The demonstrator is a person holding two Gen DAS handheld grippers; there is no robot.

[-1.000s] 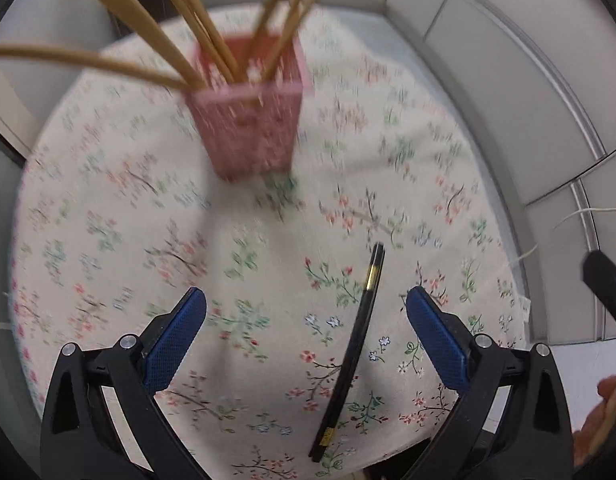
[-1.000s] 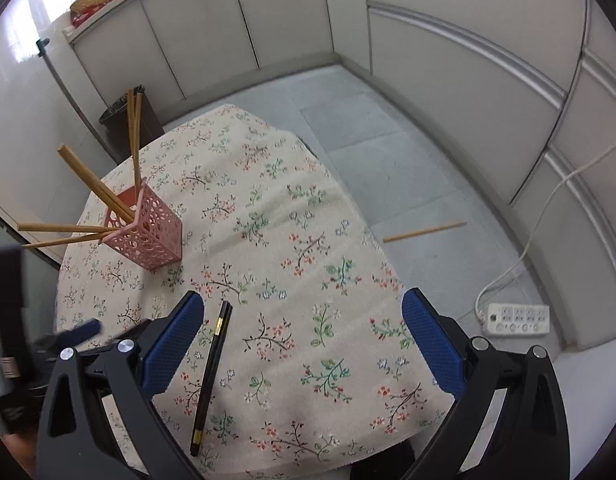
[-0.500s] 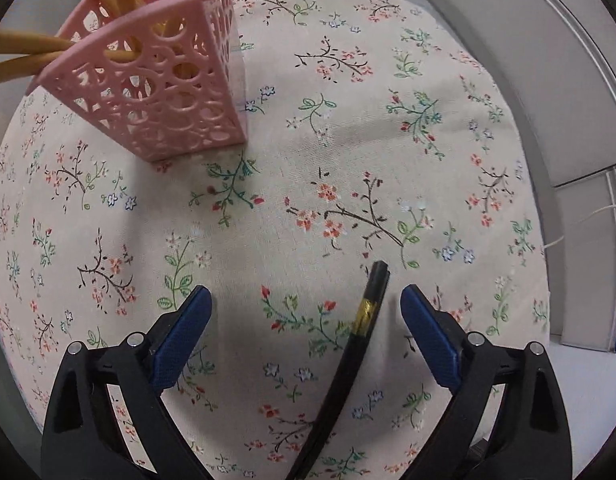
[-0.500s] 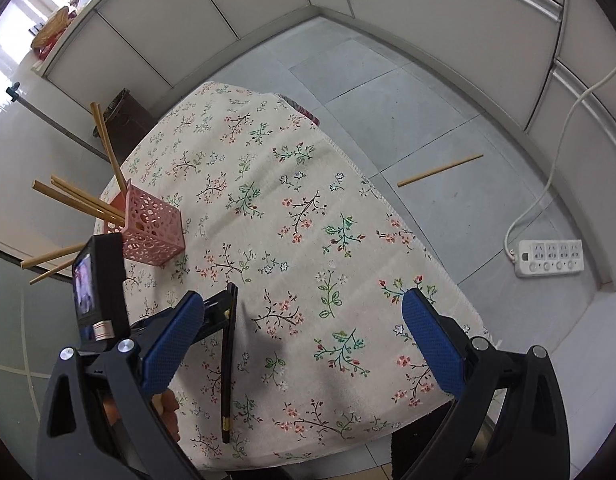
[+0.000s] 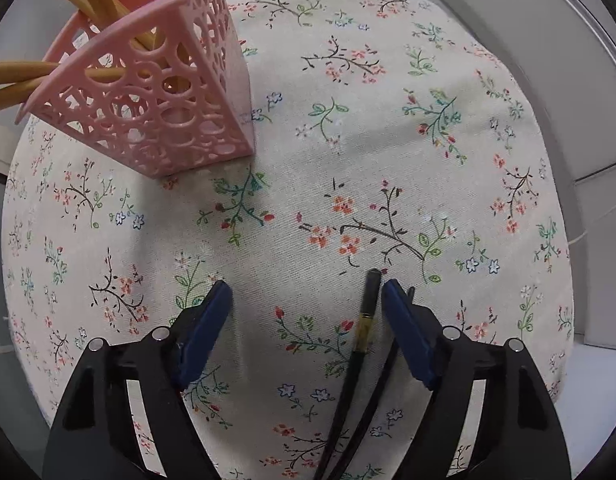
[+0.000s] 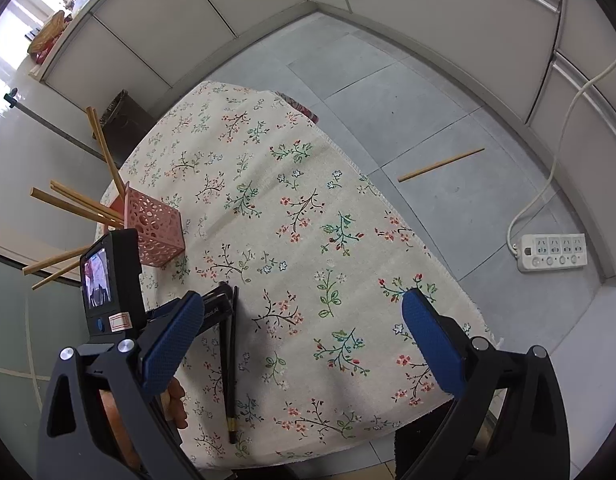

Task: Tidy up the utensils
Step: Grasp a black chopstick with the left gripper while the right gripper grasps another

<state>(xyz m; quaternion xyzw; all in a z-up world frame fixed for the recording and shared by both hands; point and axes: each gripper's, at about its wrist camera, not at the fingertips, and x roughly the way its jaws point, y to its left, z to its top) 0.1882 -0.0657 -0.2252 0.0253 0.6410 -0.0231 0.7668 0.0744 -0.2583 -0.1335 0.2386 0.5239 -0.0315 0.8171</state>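
Observation:
A black chopstick with a gold band [image 5: 361, 330] lies on the floral tablecloth [image 5: 347, 120]; it also shows in the right wrist view [image 6: 231, 360]. My left gripper [image 5: 306, 296] is open and low over the cloth, its jaws either side of the chopstick's far end, the right pad [image 5: 403, 320] close beside it. A pink lattice holder [image 5: 156, 96] with several wooden chopsticks [image 5: 12, 74] stands to the upper left. My right gripper [image 6: 298, 340] is open and empty, above the table's near side.
In the right wrist view the left gripper's body with its small screen [image 6: 104, 284] sits by the holder [image 6: 154, 228]. A wooden chopstick [image 6: 439, 166] and a white power strip [image 6: 553, 252] lie on the grey floor. A dark bin [image 6: 122, 120] stands behind the table.
My left gripper has come down and forward, closer to the cloth, and its jaws now straddle the black chopstick's far end. The right gripper has tilted and shifted slightly.

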